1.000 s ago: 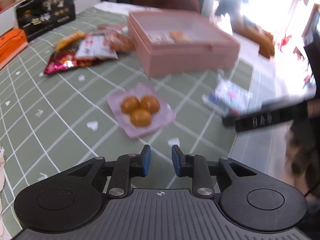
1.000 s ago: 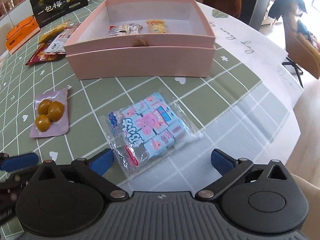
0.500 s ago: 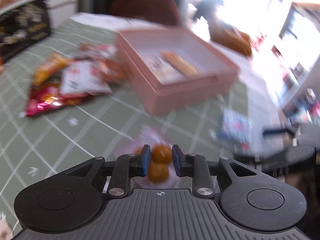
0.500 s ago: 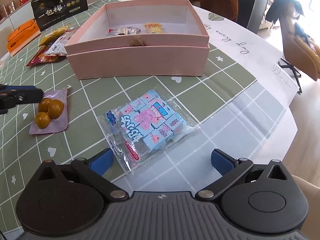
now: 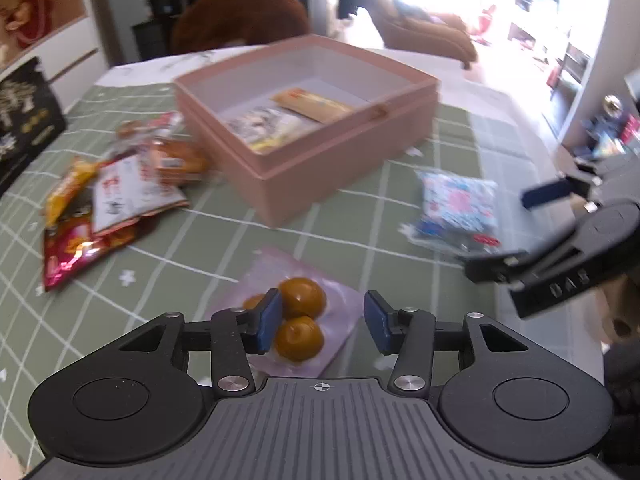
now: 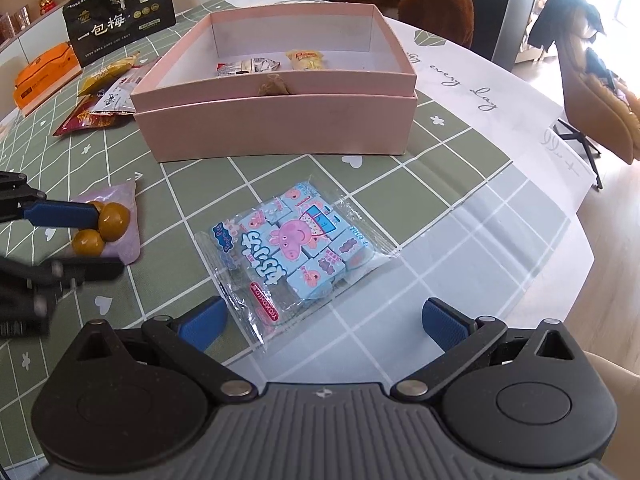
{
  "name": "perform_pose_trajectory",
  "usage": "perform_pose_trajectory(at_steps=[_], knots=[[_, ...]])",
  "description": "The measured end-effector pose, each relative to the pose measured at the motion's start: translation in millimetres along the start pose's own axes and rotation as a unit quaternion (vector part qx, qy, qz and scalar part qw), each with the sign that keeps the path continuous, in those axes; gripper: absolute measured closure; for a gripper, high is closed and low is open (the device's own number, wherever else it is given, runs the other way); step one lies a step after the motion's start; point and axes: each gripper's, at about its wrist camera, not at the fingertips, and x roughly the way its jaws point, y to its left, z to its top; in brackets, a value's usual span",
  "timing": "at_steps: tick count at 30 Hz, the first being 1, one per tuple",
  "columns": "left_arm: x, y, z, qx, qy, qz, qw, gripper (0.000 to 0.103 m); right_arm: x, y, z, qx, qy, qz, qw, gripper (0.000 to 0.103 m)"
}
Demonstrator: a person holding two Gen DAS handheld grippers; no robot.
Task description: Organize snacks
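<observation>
A purple pack with three brown round snacks (image 5: 300, 316) lies on the green checked tablecloth. My left gripper (image 5: 322, 322) is open over it, jaws on either side of the snacks; it also shows at the left of the right wrist view (image 6: 80, 240). A blue Peppa Pig candy bag (image 6: 296, 248) lies in front of my right gripper (image 6: 324, 320), which is open and empty just short of the bag. The bag shows in the left wrist view (image 5: 456, 208) too. An open pink box (image 6: 276, 120) behind holds two small snack packs (image 6: 248, 66).
A pile of snack packs (image 5: 116, 200) lies left of the box. A black gift box (image 6: 120, 16) and an orange box (image 6: 40, 76) stand at the far left. The table's rounded edge (image 6: 560, 248) runs on the right, with chairs beyond.
My left gripper has moved forward over the purple pack and opened from nearly shut. The right gripper has stayed open and barely moved.
</observation>
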Motion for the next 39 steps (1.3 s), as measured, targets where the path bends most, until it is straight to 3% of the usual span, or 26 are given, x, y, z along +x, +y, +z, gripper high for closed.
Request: perform_pose_trajectory(at_steps=[8,11,17,21,23,26,29,32,36,37,39], knots=[[10,22,7,-0.019,0.009,0.02,0.9996,0.049,-1,0,-3,0.001,-0.007,-0.001,1.0,0.0],[14,32,4,-0.036,0.013,0.005,0.9993,0.046,-2,0,-4,-0.001,-0.009,0.001,1.0,0.0],[12,28,-8,-0.001,0.002,-0.027,0.9996,0.04,-2,0,-6,-0.001,-0.014,0.001,1.0,0.0],[8,18,-18,0.014,-0.015,-0.027,0.9994,0.038,-3,0,-7,0.0,-0.019,0.001,1.0,0.0],[8,18,-18,-0.001,-0.019,-0.024,0.9995,0.038,-3,0,-8,0.001,-0.021,0.0,1.0,0.0],[8,20,-14,-0.061,-0.01,-0.023,0.9978,0.038,-3,-2,-5,-0.004,-0.013,0.004,1.0,0.0],[6,11,-10,-0.065,0.006,-0.001,0.9979,0.048,-1,-5,2,-0.012,0.006,0.009,1.0,0.0],[0,4,-14,-0.092,0.018,0.001,0.9956,0.048,-3,-13,3,-0.015,0.018,-0.003,1.0,0.0],[-9,-9,-25,-0.117,0.019,0.011,0.9929,0.049,-14,-20,-2,-0.044,-0.009,-0.097,0.994,0.001],[-11,-12,-28,-0.123,0.017,0.014,0.9922,0.049,-17,-21,-1,-0.044,-0.01,-0.104,0.994,0.001],[-13,-17,-31,-0.122,0.011,0.02,0.9922,0.049,-20,-27,5,-0.018,-0.002,-0.063,0.998,0.001]])
